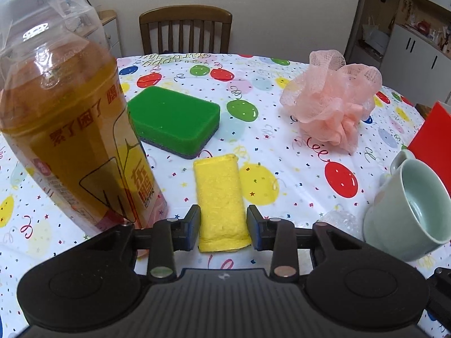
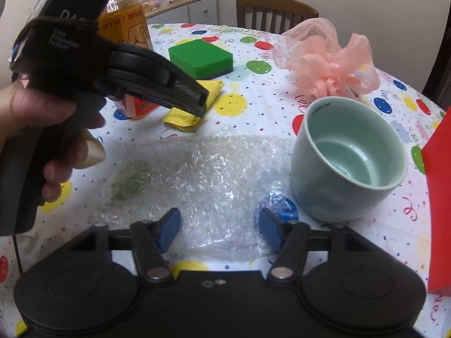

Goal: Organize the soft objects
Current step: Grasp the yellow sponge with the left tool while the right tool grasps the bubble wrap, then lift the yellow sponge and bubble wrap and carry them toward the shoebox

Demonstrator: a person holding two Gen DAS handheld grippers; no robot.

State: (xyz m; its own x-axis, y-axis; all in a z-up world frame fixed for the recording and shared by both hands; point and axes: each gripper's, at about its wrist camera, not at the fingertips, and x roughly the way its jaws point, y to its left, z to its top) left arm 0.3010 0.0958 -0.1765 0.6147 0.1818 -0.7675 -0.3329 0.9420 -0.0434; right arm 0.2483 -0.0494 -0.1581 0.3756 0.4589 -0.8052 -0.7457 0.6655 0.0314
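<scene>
A folded yellow cloth (image 1: 220, 200) lies on the balloon-print tablecloth (image 1: 282, 152). My left gripper (image 1: 224, 229) is open, its two fingers on either side of the cloth's near end, not closed on it. The cloth also shows in the right wrist view (image 2: 183, 118) under the left gripper (image 2: 201, 107). A green sponge (image 1: 176, 119) lies behind the cloth. A pink mesh bath pouf (image 1: 329, 104) sits at the far right. My right gripper (image 2: 218, 232) is open over a sheet of clear bubble wrap (image 2: 203, 174).
A tall bottle of amber drink (image 1: 64, 124) stands close on the left of the left gripper. A pale green mug (image 2: 346, 163) stands right of the bubble wrap. A red box (image 2: 439, 211) is at the right edge. A wooden chair (image 1: 186, 31) stands behind the table.
</scene>
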